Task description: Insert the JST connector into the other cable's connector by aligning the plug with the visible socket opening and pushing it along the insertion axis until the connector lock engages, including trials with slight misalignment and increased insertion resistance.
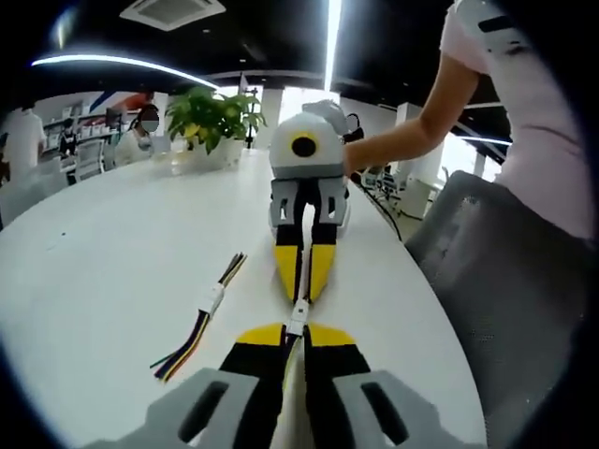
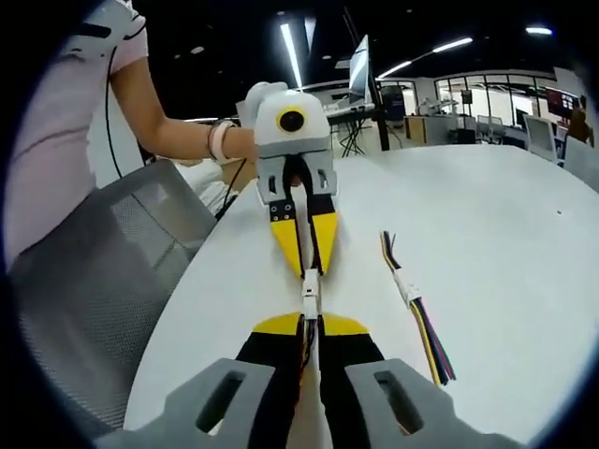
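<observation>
- Left gripper (image 1: 298,334) has its yellow-tipped jaws drawn together on the near end of the white JST connector (image 1: 299,316); the cable behind it is hidden between the jaws
- Right gripper (image 1: 303,278) faces it tip to tip, jaws pinched on the connector's far end; whether plug and socket are fully seated is too small to tell
- In the right gripper view the same joined connector (image 2: 310,301) bridges the right gripper (image 2: 312,327) and the left gripper (image 2: 306,262)
- A spare multicoloured cable (image 1: 201,318) lies flat on the white tabletop (image 1: 112,262), just beside the grippers, towards the middle; its connector detail is unclear
- A person's forearm (image 1: 402,140) reaches in from the tabletop's near edge; a grey mesh chair (image 1: 496,281) is cut off there
</observation>
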